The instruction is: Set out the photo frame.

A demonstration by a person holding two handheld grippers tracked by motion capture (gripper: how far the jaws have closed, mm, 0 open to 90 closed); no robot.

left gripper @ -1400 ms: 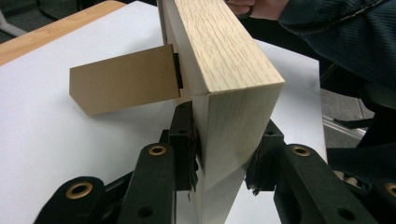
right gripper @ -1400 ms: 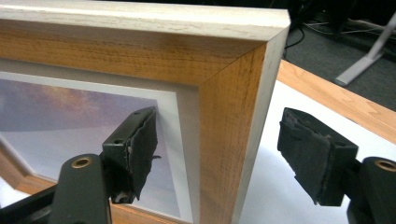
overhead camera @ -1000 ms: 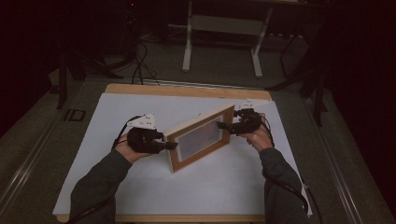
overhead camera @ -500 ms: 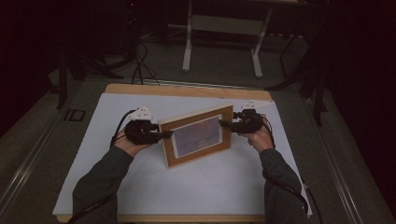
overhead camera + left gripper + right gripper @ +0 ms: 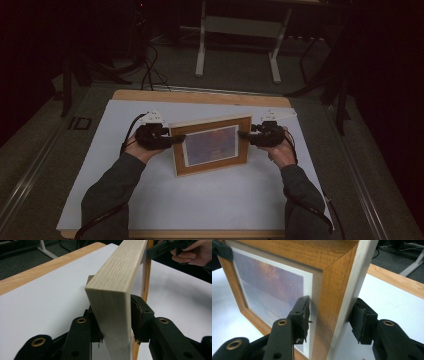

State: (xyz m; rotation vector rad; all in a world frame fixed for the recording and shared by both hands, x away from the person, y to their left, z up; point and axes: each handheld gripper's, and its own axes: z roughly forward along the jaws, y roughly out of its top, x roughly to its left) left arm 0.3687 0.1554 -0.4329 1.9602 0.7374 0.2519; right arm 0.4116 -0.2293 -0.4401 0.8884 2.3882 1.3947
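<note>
**Framed picture steadied upright between two grippers**

At the table's centre, a wooden picture frame stands upright on the white mat. From nine o'clock the left gripper clamps its edge; its jaws have just eased slightly. From three o'clock the right gripper has just been closing around the opposite edge, pads not yet pressing. Gripping both sides likely keeps it from toppling.
</note>
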